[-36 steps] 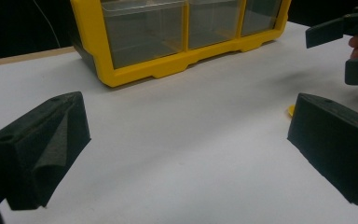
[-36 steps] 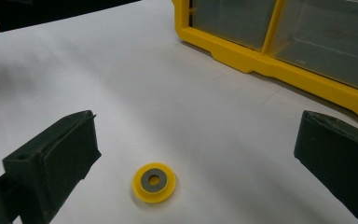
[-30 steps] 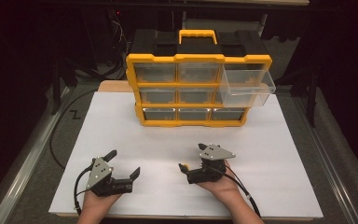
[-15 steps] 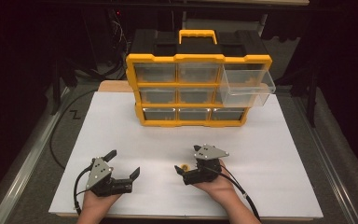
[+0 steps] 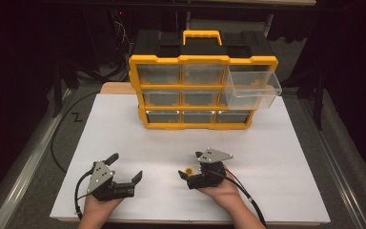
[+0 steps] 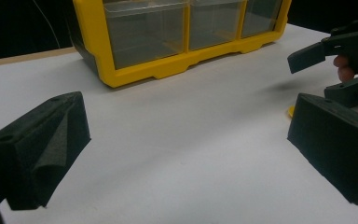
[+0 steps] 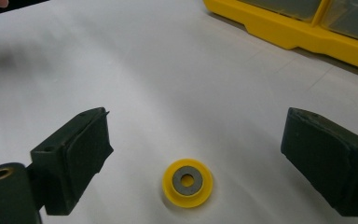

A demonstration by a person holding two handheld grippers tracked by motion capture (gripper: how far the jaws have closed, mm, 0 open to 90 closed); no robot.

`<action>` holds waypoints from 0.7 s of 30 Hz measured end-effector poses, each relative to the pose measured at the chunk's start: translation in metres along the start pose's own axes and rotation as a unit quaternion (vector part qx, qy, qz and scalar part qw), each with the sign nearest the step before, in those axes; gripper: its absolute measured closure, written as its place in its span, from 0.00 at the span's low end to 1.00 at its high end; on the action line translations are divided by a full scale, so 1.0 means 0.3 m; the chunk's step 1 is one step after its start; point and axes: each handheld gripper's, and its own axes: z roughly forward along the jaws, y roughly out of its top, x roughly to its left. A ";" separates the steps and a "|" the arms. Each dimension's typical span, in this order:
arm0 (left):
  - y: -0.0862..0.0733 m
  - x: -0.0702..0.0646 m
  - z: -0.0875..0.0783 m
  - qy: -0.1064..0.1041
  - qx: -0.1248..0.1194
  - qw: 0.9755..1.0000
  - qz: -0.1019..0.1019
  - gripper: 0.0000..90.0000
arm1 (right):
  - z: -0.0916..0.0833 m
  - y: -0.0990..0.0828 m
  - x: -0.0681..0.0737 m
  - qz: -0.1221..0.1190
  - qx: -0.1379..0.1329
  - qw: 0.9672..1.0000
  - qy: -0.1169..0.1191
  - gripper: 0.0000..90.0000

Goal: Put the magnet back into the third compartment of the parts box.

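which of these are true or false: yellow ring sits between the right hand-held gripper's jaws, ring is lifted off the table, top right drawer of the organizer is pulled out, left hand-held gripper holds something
1. The yellow ring sits between the jaws of the right hand-held gripper: true.
2. The ring is lifted off the table: false, it lies flat on it, pads not touching.
3. The top right drawer of the organizer is pulled out: true.
4. The left hand-held gripper holds something: false, its jaws are open and empty.

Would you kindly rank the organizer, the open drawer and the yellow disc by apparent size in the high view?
1. Organizer
2. Open drawer
3. Yellow disc, by far the smallest though nearest the camera.
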 end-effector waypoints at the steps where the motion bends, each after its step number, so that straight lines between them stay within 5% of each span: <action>1: 0.000 0.000 0.000 0.000 0.000 1.000 0.000 0.00 | 0.001 -0.001 0.000 0.000 0.002 1.000 0.000 0.13; 15: 0.002 0.004 -0.005 -0.002 -0.004 1.000 -0.001 0.00 | 0.017 -0.015 0.013 -0.012 0.039 0.999 0.022 0.21; 21: 0.002 0.003 -0.006 -0.003 -0.005 1.000 -0.001 0.00 | 0.021 -0.019 0.012 -0.010 0.055 0.998 0.030 0.35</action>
